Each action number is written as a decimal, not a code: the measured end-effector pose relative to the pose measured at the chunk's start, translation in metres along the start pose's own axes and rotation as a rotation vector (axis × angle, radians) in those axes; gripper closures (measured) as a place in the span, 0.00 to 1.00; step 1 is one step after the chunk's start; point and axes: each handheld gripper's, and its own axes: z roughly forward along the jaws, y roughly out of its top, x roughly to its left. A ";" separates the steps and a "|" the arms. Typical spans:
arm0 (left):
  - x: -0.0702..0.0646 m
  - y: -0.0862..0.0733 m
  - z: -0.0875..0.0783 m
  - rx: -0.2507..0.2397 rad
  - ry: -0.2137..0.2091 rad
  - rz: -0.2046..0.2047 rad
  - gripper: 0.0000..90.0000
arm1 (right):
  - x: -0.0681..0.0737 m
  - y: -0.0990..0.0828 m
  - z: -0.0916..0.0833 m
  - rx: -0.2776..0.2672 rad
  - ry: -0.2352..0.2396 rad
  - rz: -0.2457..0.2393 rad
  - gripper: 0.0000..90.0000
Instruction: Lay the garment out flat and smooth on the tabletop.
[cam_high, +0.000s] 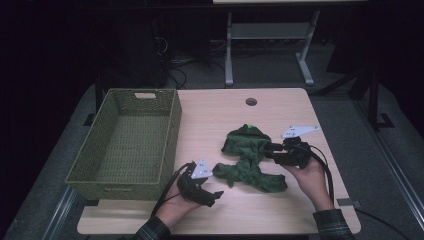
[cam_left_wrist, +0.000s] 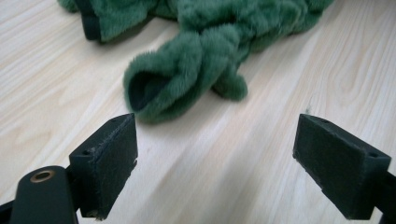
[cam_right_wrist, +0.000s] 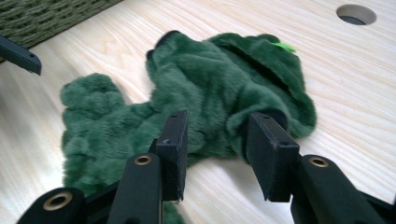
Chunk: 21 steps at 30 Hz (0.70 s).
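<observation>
The garment (cam_high: 251, 157) lies right of the basket (cam_high: 172, 135), on the table (cam_high: 215, 115).

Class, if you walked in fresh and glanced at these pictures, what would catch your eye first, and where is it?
A crumpled green fleece garment lies mid-table. The right gripper has its jaws around a fold; the left gripper stands open just short of a sleeve. A woven basket sits at the left.

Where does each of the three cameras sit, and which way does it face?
High view: above the person's side, looking forward and down on the table, basket and green plush garment; both hands and forearms show.
Left gripper view: on the left gripper, looking along its wide-open jaws at a garment sleeve.
Right gripper view: on the right gripper, its jaws around a garment fold.
All views share the garment.
</observation>
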 end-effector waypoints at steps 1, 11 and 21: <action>0.000 -0.003 0.000 0.006 0.007 0.000 0.15 | 0.003 0.001 0.000 -0.005 0.002 -0.006 0.65; -0.003 -0.024 0.005 0.088 0.025 0.007 0.14 | 0.041 0.012 0.007 -0.011 0.064 -0.066 0.69; -0.003 -0.037 0.006 -0.015 -0.002 0.001 0.14 | 0.081 0.028 0.034 0.023 0.142 -0.137 0.74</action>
